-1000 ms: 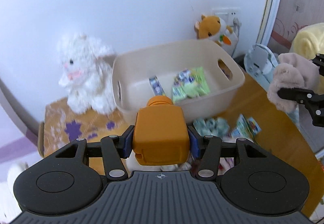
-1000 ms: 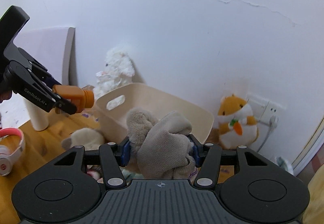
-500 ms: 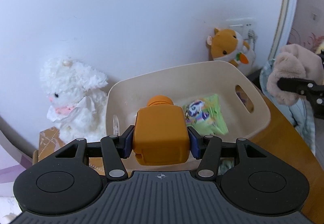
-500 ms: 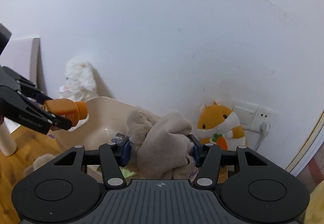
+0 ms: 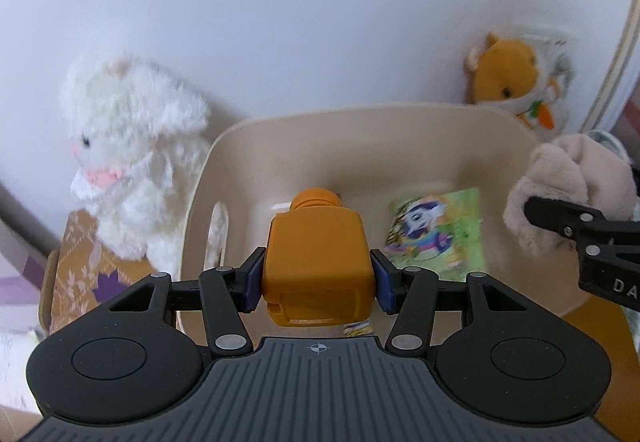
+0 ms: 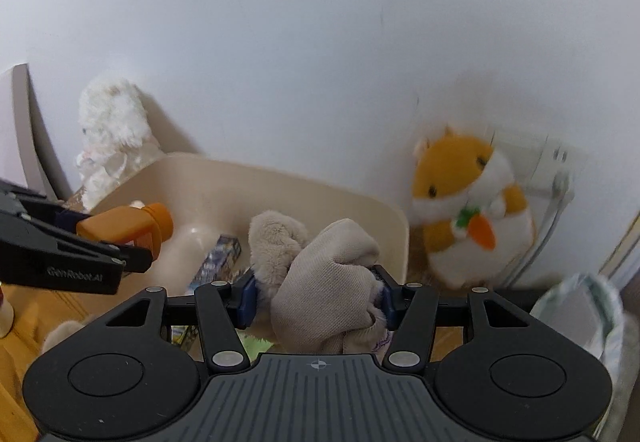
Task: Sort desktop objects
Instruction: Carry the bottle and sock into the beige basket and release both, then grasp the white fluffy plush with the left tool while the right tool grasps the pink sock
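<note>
- Over the cream bin [image 5: 400, 130], both grippers hang with loads; left gripper [image 5: 318, 276] is clamped on an orange bottle [image 5: 318, 262], cap pointing forward toward the bin floor.
- Right gripper [image 6: 316, 296] is clamped on a bunched beige plush cloth [image 6: 320, 282], held above the bin's near right part.
- Bin contents visible: a green snack packet [image 5: 438, 234] lying flat on the floor and a small dark-printed packet [image 6: 216, 262] beside it.
- Risk, judged: the two loads hang near each other over one bin; releasing together could let the rigid bottle drop onto the packets, or the black fingers clip each other.
- Risk, judged: the cloth is soft and bulky; part may drape over the rim and pull itself out, or snag on a pad at release.
- Risk, judged: the bottle may roll toward the handle cut-out once it lands on its side.
- Surface: a wooden desktop [image 6: 16, 326], orange-brown, with more loose items at the bin's near side, too blurred to name.
- Room: plain white wall [image 6: 320, 42] just behind the bin; a white plush rabbit [image 5: 128, 162] sits at its left on a patterned box, an orange hamster plush [image 6: 468, 210] at its right by a wall socket.
</note>
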Demonstrator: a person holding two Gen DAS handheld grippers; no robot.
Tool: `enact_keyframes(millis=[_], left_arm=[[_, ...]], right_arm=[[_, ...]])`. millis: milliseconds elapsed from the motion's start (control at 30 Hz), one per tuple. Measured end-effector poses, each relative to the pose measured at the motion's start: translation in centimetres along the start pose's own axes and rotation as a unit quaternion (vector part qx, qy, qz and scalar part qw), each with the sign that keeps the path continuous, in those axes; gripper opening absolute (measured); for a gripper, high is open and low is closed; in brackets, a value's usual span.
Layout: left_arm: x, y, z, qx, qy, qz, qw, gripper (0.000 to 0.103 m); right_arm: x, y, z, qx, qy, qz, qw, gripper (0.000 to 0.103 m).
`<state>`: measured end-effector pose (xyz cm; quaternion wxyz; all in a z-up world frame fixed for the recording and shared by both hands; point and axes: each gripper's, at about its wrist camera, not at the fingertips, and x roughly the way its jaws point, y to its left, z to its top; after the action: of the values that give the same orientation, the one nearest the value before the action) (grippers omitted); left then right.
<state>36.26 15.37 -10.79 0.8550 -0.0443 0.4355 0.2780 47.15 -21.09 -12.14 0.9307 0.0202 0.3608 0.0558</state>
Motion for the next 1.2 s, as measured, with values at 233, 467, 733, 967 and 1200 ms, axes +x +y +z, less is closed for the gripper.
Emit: enact_keyframes(millis=[233, 467, 733, 967, 1200], left_arm=[[2.1, -0.2, -0.4, -0.008, 0.024, 0.008, 0.9996, 0.054], [1.6, -0.3, -0.2, -0.002, 0.018, 0.001, 0.9998, 0.073], [-0.2, 0.3, -0.3, 0.011, 0.011, 0.004, 0.9999, 0.075], [-3.2, 2.2, -1.5, -0.003, 0.004, 0.002, 1.0, 0.075], [-5.2, 3.8, -4.3, -0.007, 0.019, 0.004, 0.9998, 0.076]], right_arm=[[2.7, 0.1, -0.4, 0.036, 0.046, -0.01, 0.998, 0.055], [2.6, 0.4, -0.5, 0.023, 0.048, -0.01, 0.999, 0.076], [0.1, 0.4, -0.1, 0.011, 0.019, -0.006, 1.0, 0.102], [-3.2, 0.8, -0.3, -0.003, -0.009, 0.013, 1.0, 0.103], [-7.1, 1.5, -2.4, -0.001, -0.023, 0.037, 0.999, 0.103]])
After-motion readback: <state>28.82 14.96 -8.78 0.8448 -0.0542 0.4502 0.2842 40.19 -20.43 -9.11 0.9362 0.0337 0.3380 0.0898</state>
